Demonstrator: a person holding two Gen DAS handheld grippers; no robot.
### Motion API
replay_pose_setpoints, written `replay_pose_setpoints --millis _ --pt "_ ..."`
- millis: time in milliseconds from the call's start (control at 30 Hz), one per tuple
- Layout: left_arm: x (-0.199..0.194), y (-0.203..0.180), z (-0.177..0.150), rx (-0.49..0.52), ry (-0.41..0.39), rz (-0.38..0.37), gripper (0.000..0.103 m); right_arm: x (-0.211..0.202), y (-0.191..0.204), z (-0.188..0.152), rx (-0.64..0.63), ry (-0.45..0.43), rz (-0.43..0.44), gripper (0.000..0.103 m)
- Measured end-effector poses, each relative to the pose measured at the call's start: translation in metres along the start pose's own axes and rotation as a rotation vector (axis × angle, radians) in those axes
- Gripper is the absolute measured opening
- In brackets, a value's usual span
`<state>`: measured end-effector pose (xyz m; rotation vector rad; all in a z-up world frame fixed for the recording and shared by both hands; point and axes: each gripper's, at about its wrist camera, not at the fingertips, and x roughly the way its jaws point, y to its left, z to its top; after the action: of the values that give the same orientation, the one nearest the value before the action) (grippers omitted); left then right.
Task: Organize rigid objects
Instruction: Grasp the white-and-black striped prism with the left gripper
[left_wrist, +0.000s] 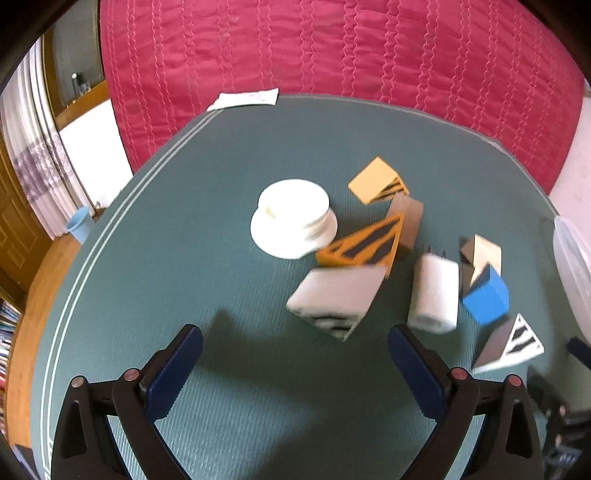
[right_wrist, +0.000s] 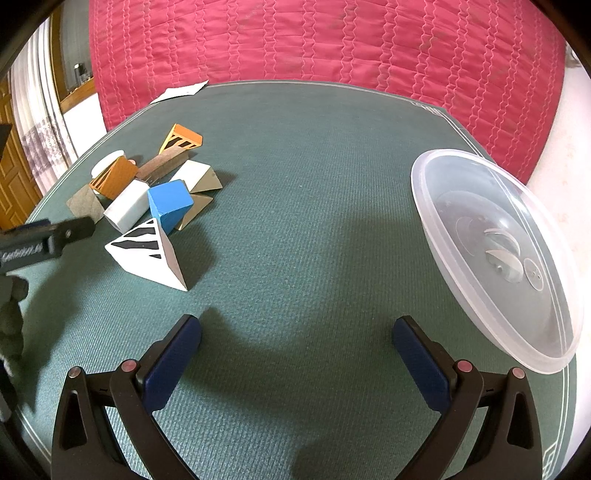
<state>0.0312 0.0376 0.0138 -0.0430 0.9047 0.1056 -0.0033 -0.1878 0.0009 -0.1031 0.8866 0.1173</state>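
The left gripper (left_wrist: 295, 343) hangs over the green ribbed mat (left_wrist: 229, 387) with its blue-padded fingers (left_wrist: 173, 373) spread wide and nothing between them. Ahead of it, at the centre of the left wrist view, sits a smooth white cup on a saucer (left_wrist: 293, 218). Right of that lies a jumble of painted blocks: an orange block with black stripes (left_wrist: 364, 247), a white striped block (left_wrist: 334, 299), a plain white block (left_wrist: 434, 291), a blue cube (left_wrist: 487, 299) and a white wedge with black stripes (left_wrist: 515, 341), all blurred here.

In the right wrist view the same heap fills the left of the frame, sharper: the blue cube (right_wrist: 170, 206) leans among the others, and the striped white wedge (right_wrist: 147, 254) lies nearest. The right gripper (right_wrist: 297, 350) is also spread, holding nothing, over bare mat. On the right rests a clear plastic round lid (right_wrist: 495, 258), only an edge of which shows in the other view.

Behind the worktop (right_wrist: 332, 122) stretches a quilted crimson bedspread (right_wrist: 332, 40). A white paper (left_wrist: 245, 99) lies at the mat's far edge, and a wooden door (left_wrist: 14, 206) and curtains (left_wrist: 40, 155) close the far left.
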Motion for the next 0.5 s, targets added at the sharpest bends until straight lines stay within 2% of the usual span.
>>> replay_pose_setpoints --millis 300,500 --pt "0.013 0.003 0.022 -0.068 -0.021 0.034 0.102 0.0 0.001 0.0 0.0 0.0 0.0 0.103" --pt "0.02 0.018 0.013 -0.088 0.028 0.065 0.102 0.0 0.001 0.0 0.001 0.001 0.0 0.103"
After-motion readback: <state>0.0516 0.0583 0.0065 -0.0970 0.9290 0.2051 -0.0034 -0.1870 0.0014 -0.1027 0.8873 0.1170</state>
